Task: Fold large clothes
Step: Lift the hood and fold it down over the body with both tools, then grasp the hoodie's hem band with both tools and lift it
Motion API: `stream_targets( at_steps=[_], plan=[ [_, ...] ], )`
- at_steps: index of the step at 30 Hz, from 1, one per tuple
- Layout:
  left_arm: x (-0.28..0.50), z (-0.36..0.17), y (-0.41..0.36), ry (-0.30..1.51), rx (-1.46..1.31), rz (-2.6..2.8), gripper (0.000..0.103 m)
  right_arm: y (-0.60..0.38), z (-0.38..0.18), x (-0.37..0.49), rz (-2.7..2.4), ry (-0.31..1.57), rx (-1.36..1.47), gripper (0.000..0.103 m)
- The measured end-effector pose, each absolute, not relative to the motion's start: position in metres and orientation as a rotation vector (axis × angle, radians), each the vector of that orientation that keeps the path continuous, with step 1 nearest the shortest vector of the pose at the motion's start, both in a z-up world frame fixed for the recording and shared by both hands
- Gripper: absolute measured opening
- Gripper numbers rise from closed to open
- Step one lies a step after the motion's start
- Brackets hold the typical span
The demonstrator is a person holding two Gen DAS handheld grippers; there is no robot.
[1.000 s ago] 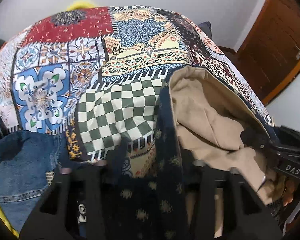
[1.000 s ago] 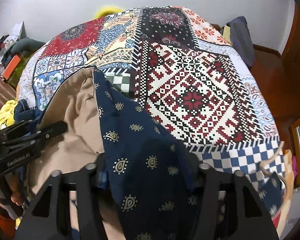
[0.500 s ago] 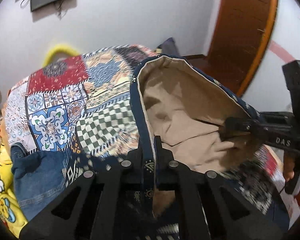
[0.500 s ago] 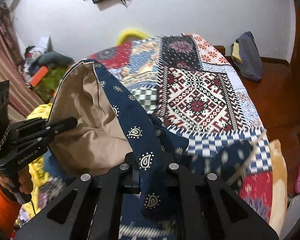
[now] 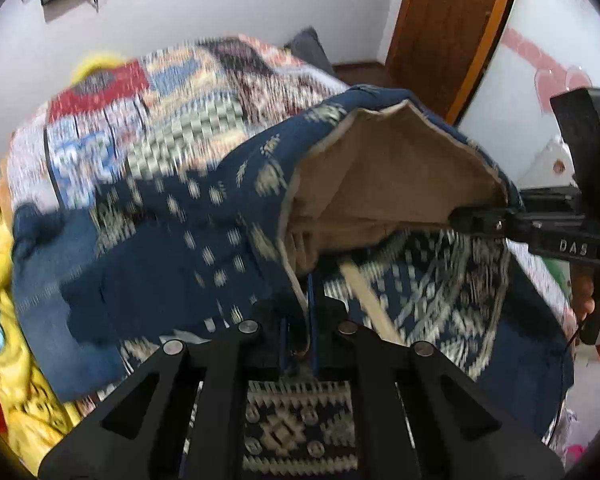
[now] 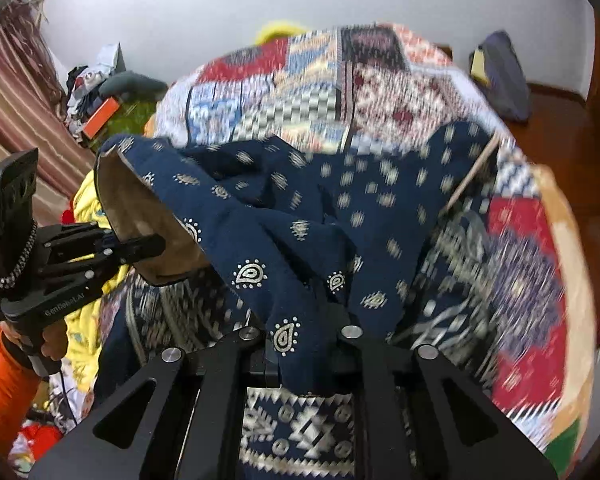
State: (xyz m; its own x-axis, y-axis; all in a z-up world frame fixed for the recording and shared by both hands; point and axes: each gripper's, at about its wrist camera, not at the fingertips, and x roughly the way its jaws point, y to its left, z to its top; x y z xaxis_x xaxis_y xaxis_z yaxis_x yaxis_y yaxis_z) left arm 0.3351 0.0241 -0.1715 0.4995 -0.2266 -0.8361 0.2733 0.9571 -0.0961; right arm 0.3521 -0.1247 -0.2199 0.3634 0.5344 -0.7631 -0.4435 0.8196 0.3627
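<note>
A large navy garment with cream paisley print (image 6: pixel 300 208) and a tan lining (image 5: pixel 396 168) hangs lifted above the bed. My left gripper (image 5: pixel 298 320) is shut on its edge; it also shows in the right wrist view (image 6: pixel 140 246) at the left, clamped on the tan side. My right gripper (image 6: pixel 300 344) is shut on a navy fold; it shows in the left wrist view (image 5: pixel 476 216) at the right, gripping the waist edge. The cloth stretches between both grippers. Its lower patterned part (image 5: pixel 432 288) drapes down.
A patchwork bedspread (image 6: pixel 308 80) covers the bed below. Blue jeans (image 5: pixel 48 280) and a yellow cartoon cloth (image 5: pixel 0 320) lie at the left edge. A wooden door (image 5: pixel 452 28) stands at the right. Clutter (image 6: pixel 100 96) sits by the far left wall.
Both grippers have risen and drawn back from the bed with the garment. The cloth has swung so more navy outside shows and its lower part hangs free.
</note>
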Motion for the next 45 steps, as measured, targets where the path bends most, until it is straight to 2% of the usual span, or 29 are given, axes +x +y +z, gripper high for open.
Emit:
stream_targets(
  at_steps=[3,6,8,9,16,19,21,28,32,37,45],
  plan=[
    [0.319,-0.184,0.025,1.065,0.041,-0.322,0.02,-0.125,-0.224,0.342,0.637,1.046,0.106,0.012],
    [0.3,-0.179,0.025,1.061,0.062,-0.332,0.035,-0.125,-0.218,0.335,0.65,1.06,0.086,0.023],
    [0.291,-0.17,0.026,1.036,0.072,-0.329,0.042,-0.123,-0.212,0.331,0.625,1.065,0.047,0.041],
    [0.286,-0.164,0.027,1.019,0.075,-0.328,0.045,-0.122,-0.207,0.326,0.619,1.051,0.018,0.043],
    [0.283,-0.113,0.044,0.885,-0.016,-0.333,0.055,-0.125,-0.181,0.312,0.643,0.956,-0.012,0.044],
    [0.295,-0.105,0.05,0.848,-0.037,-0.288,0.061,-0.125,-0.177,0.316,0.632,0.921,0.012,0.051],
    [0.305,-0.114,0.051,0.868,-0.049,-0.272,0.063,-0.121,-0.185,0.324,0.608,0.93,0.033,0.053],
    [0.321,-0.201,0.04,1.059,0.021,-0.198,0.063,-0.103,-0.254,0.34,0.542,1.107,-0.018,0.053],
    [0.319,-0.236,0.042,1.107,0.017,-0.159,0.065,-0.109,-0.287,0.345,0.506,1.181,-0.012,0.053],
    [0.314,-0.227,0.054,1.087,-0.044,-0.138,0.068,-0.126,-0.276,0.343,0.472,1.181,0.022,0.053],
    [0.274,-0.157,0.088,0.945,-0.021,-0.06,0.068,-0.166,-0.215,0.311,0.393,1.024,-0.03,0.053]
  ],
)
